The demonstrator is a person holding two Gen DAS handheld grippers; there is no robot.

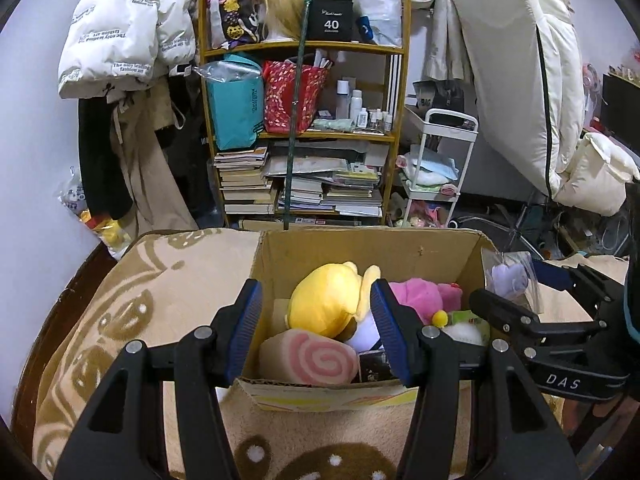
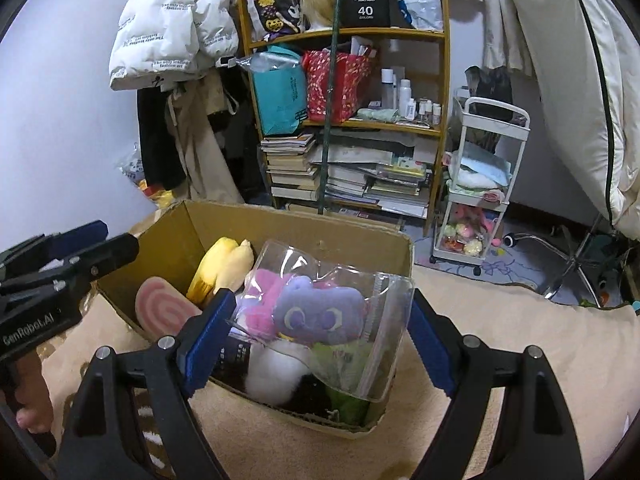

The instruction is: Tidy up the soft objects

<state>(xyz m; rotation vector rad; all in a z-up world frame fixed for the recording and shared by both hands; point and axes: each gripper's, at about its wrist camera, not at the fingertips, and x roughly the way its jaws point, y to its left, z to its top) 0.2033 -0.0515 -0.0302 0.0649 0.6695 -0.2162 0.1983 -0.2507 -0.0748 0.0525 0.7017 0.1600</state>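
Right gripper (image 2: 318, 336) is clamped on a clear plastic pouch (image 2: 352, 320) holding a purple plush (image 2: 320, 314), blue pads pressing the pouch's two sides, jaws wide; the pouch hangs over the right half of the open cardboard box (image 2: 168, 236). Left gripper (image 1: 316, 332) has its jaws apart with nothing between the pads, poised over the box's near edge; through the gap show the yellow plush (image 1: 326, 300) and the pink swirl cushion (image 1: 310, 358). In the left wrist view the right gripper (image 1: 520, 304) comes in from the right with the pouch at the box's right wall. Inside the box: yellow plush toward the far left, swirl cushion at the near left corner, pink plush (image 1: 418, 294) toward the right wall, a white fluffy ball (image 2: 276, 376) and something green at the near right corner. Box sits on a beige patterned blanket (image 1: 160, 280). Beyond it stand a wooden bookshelf (image 1: 304, 128) crammed with books, bags and bottles, a white puffer jacket (image 1: 120, 28) hanging to its left, and a white trolley (image 2: 480, 184) to its right.
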